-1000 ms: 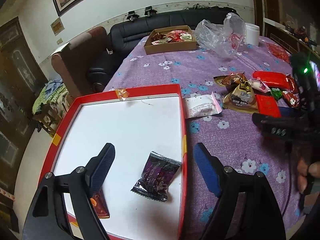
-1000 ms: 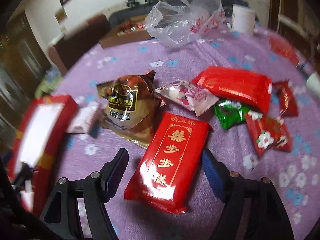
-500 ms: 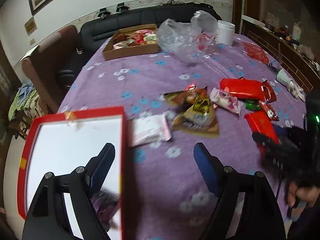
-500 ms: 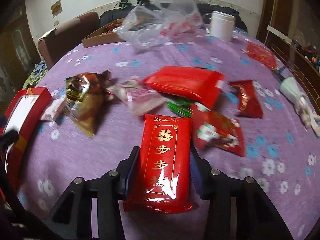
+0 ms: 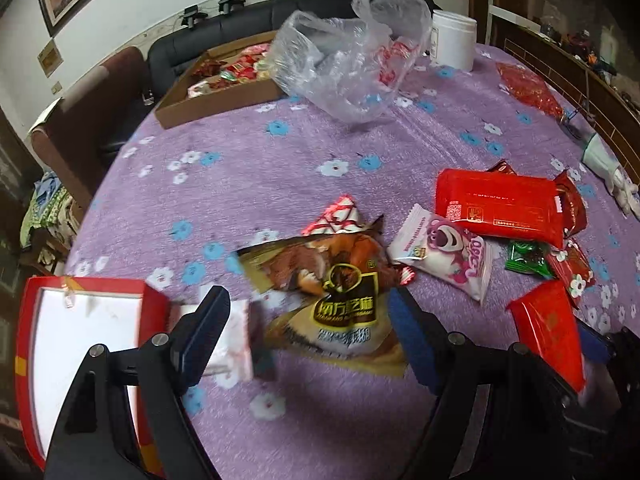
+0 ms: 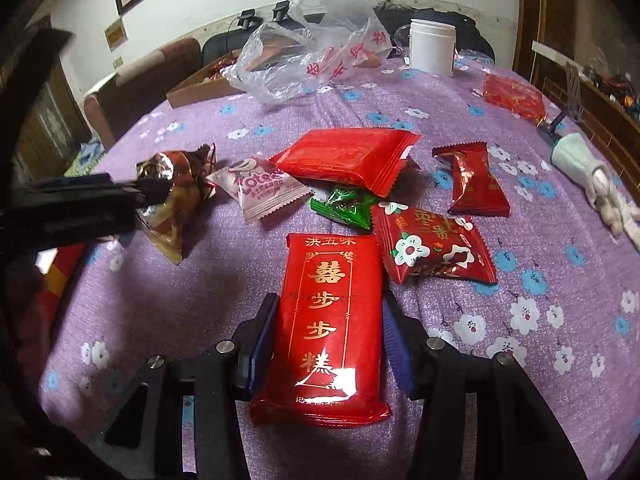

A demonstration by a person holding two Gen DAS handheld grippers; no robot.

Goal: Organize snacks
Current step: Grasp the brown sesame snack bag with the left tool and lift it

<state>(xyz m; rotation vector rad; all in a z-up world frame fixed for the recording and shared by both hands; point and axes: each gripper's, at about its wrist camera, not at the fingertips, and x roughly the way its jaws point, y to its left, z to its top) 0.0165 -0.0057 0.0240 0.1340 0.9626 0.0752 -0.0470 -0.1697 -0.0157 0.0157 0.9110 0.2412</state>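
Between the right tongs [image 6: 328,344], a red gold-lettered packet [image 6: 330,328] lies on the table [image 6: 200,288], the jaws having just eased slightly while both pads touch its sides; left tongs [image 5: 308,332] wide and empty over a brown snack bag [image 5: 340,300]; red tray [image 5: 86,284] just left.

The green packet [image 6: 347,209] lies half hidden under the big red pack [image 6: 348,158]; its print is unreadable.
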